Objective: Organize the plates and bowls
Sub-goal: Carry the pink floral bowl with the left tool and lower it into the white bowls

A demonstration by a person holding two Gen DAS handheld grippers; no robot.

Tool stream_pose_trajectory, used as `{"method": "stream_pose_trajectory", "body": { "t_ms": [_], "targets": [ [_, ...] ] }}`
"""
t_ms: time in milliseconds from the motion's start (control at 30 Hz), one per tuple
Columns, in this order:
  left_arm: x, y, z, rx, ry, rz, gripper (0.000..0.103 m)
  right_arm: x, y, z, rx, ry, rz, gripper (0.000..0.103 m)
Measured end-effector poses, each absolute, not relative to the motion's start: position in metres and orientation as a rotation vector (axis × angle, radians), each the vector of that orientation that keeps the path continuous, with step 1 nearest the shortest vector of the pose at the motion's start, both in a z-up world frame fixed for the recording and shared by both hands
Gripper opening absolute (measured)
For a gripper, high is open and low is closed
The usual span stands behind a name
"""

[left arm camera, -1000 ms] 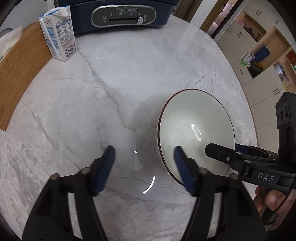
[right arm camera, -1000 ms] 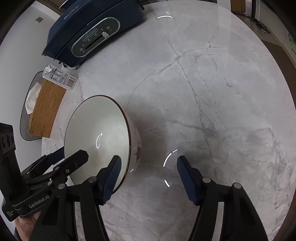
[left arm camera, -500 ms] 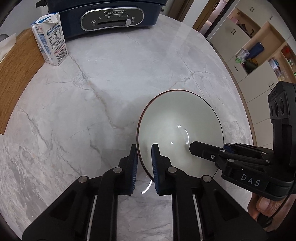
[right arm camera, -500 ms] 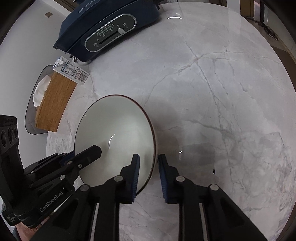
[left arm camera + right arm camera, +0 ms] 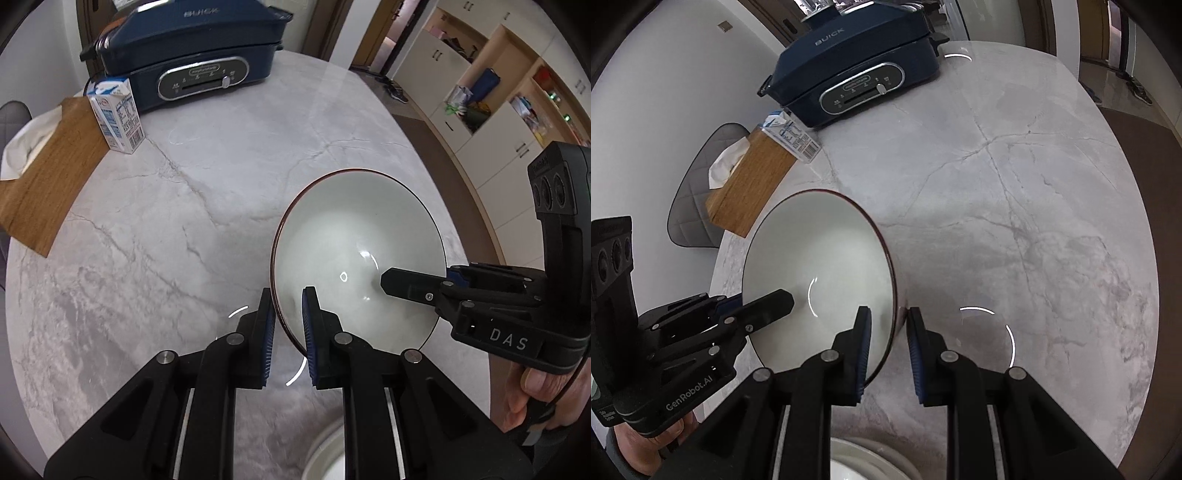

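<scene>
A white bowl (image 5: 354, 240) with a dark red rim is held above the marble table (image 5: 166, 221). My left gripper (image 5: 288, 317) is shut on its left rim, one pad inside and one outside. My right gripper (image 5: 888, 332) is shut on the opposite rim of the same bowl (image 5: 820, 258). Each gripper shows in the other's view, the right one in the left wrist view (image 5: 417, 286), the left one in the right wrist view (image 5: 764, 301). The edge of a white plate (image 5: 864, 461) shows at the bottom, below the fingers; it also shows in the left wrist view (image 5: 325, 454).
A dark blue electric cooker (image 5: 192, 51) stands at the table's far side. A milk carton (image 5: 116, 114) and a wooden tissue box (image 5: 48, 166) stand to its left. A grey chair (image 5: 698, 192) is beyond the table's edge. Cabinets (image 5: 491, 103) line the right.
Both grippers have closed on the bowl's rim from open. The bowl has been lifted off the table, and the view now sits higher and farther back.
</scene>
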State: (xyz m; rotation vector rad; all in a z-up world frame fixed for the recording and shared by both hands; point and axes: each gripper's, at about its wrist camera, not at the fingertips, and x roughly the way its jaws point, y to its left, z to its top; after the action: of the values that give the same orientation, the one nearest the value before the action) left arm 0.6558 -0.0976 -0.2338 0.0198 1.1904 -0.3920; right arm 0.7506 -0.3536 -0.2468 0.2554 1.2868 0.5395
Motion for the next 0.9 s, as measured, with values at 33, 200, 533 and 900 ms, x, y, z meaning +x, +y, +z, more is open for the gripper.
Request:
{"method": "stream_pose_trajectory", "body": {
  "t_ms": [33,200,533,900],
  "targets": [
    [0.644,-0.095,-0.228,0.022,1.186,-0.399,0.013,0.742,-0.356,-0.242,0.256,1.283,0.541,0.022],
    [0.584,-0.092,-0.206,0.021,1.184,-0.434,0.013,0.695,-0.370,-0.222,0.263,1.267,0.553,0.022],
    [0.481,-0.086,-0.215,0.019,1.251,-0.463,0.013,0.611,-0.383,-0.233,0.272,1.327,0.546,0.022],
    [0.443,-0.082,-0.253,0.049,1.326,-0.441,0.013,0.573,-0.380,-0.257,0.232,1.389,0.522,0.022]
  ]
}}
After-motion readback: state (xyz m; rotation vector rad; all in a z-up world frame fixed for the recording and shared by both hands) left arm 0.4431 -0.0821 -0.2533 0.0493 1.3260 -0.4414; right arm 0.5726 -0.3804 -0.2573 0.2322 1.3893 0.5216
